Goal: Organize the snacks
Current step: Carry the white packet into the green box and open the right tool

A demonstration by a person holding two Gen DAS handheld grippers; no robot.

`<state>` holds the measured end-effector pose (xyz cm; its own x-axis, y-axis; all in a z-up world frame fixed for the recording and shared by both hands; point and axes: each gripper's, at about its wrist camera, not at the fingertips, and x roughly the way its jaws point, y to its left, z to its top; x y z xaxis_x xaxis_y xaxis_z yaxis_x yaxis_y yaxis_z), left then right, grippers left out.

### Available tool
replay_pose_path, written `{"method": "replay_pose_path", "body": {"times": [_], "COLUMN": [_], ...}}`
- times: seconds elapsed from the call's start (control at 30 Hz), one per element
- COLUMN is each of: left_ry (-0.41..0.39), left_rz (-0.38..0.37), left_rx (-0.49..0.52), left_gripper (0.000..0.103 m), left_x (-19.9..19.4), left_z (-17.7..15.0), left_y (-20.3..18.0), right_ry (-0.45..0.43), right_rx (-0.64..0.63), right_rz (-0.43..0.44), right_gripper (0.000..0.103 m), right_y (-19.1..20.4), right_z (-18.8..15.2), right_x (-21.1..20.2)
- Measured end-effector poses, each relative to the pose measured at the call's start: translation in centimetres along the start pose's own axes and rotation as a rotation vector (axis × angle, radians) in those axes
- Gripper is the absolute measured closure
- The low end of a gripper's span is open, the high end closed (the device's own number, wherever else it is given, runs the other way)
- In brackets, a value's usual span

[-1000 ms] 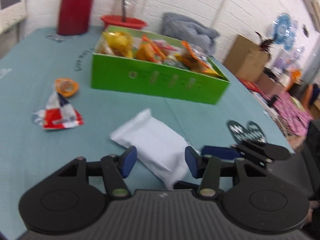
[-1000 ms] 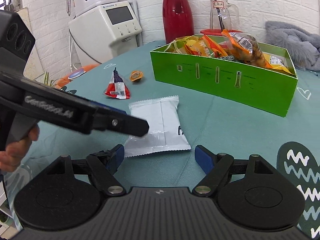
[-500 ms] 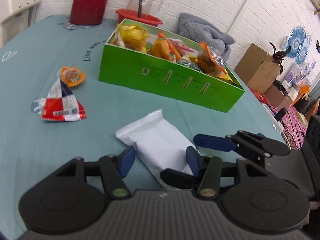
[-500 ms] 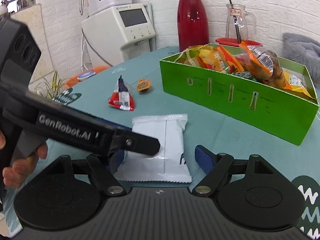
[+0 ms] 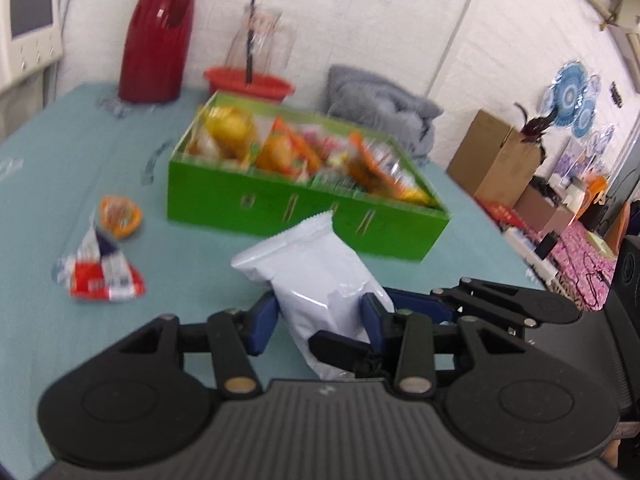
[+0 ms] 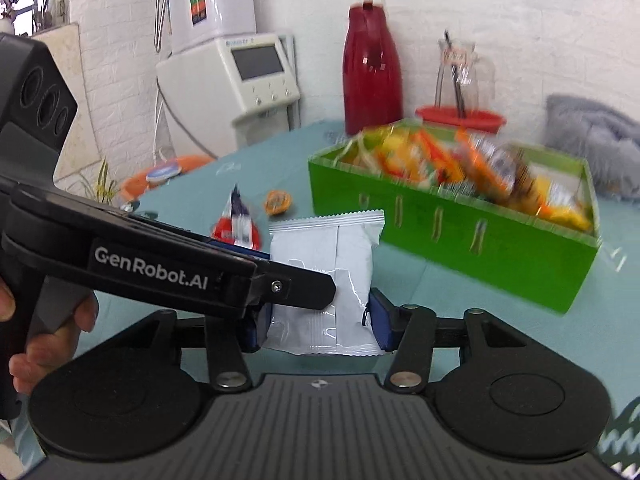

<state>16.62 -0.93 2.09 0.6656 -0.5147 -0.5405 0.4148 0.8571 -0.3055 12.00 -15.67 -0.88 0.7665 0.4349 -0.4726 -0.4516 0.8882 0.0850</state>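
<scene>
A white snack packet [image 5: 308, 276] is lifted off the teal table, pinched from both sides. My left gripper [image 5: 318, 320] is shut on its near end, and my right gripper [image 6: 320, 320] is shut on the same packet [image 6: 332, 268] from the other side. A green box [image 5: 296, 204] filled with several snack packs stands behind it; it also shows in the right wrist view [image 6: 460, 224]. A red, white and blue triangular snack [image 5: 100, 272] and an orange jelly cup [image 5: 120, 212] lie on the table to the left.
A red thermos [image 5: 160, 36], a glass pitcher in a red bowl [image 5: 252, 76] and a grey cloth [image 5: 380, 104] stand behind the box. A white appliance [image 6: 236, 76] is at the table's far left. Cardboard boxes [image 5: 496, 160] stand off the table to the right.
Both grippers closed on the white packet, which lay flat on the table before. It is now raised and tilted up off the table.
</scene>
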Motion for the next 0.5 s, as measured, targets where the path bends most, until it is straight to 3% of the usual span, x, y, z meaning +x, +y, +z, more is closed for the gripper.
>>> {"method": "replay_pose_path", "body": {"times": [0.3, 0.5], "left_ry": [-0.157, -0.143], "left_rz": [-0.067, -0.145], "left_rx": [0.039, -0.006], "left_gripper": [0.068, 0.072], "left_x": [0.4, 4.5], "left_z": [7.6, 11.5], "left_y": [-1.9, -1.9], "right_ry": [-0.163, -0.188], "right_rx": [0.035, 0.117], "right_rz": [-0.044, -0.053], "right_gripper": [0.017, 0.017], "right_y": [-4.0, -8.9], "right_z": [6.2, 8.4], "right_x": [-1.2, -0.3]}}
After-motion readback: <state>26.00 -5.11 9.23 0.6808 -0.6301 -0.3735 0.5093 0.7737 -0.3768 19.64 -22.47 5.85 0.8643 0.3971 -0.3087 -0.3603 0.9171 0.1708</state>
